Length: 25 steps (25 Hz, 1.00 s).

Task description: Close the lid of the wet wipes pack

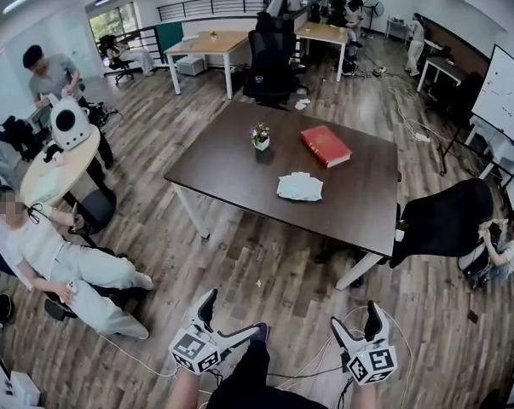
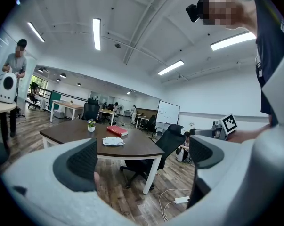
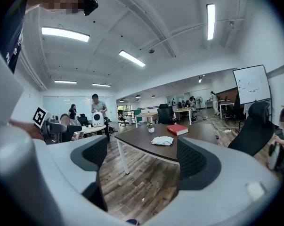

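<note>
The wet wipes pack (image 1: pixel 300 187) is a flat white packet lying on the dark brown table (image 1: pixel 239 177), far ahead of me. It shows small in the left gripper view (image 2: pixel 113 141) and the right gripper view (image 3: pixel 162 141). I cannot tell how its lid stands at this distance. My left gripper (image 1: pixel 207 301) is held low near my body, over the floor, jaws open and empty. My right gripper (image 1: pixel 374 312) is at the same height on the other side, also open and empty. Both are well short of the table.
A red book (image 1: pixel 326 146) and a small potted plant (image 1: pixel 260 136) sit on the table beyond the pack. A black office chair (image 1: pixel 442 221) stands at the table's right end. A seated person (image 1: pixel 48 258) is at my left. Cables (image 1: pixel 316 365) trail across the wooden floor.
</note>
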Each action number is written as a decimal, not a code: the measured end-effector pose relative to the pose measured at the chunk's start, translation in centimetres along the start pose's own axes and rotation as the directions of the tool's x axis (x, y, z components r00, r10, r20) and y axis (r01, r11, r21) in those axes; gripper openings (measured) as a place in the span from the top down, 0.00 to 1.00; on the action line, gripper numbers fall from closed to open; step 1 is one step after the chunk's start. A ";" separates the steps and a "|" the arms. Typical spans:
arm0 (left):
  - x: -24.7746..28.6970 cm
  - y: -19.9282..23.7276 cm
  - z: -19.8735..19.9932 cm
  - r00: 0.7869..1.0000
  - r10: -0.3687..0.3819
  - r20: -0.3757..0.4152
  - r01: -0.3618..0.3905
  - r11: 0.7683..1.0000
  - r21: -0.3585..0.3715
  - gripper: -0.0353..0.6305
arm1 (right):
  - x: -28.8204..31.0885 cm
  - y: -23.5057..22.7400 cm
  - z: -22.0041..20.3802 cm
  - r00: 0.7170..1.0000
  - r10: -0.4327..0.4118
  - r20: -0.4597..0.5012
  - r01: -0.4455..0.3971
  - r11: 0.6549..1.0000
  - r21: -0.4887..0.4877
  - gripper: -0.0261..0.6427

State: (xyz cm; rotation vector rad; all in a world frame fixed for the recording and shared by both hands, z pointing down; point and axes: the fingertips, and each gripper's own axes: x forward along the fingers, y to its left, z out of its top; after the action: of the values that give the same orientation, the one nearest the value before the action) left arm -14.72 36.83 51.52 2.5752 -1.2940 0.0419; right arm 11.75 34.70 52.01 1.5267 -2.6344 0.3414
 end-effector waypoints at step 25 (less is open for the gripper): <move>12.6 14.9 6.4 0.991 -0.110 -0.074 0.114 0.992 0.060 0.05 | 17.7 -3.9 5.9 0.995 -0.100 0.013 0.099 0.994 0.034 0.25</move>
State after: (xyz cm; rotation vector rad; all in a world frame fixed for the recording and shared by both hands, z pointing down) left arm -19.52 16.89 50.35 2.6696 -1.1393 0.1544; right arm 6.51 16.46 50.06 1.6698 -2.5641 0.3693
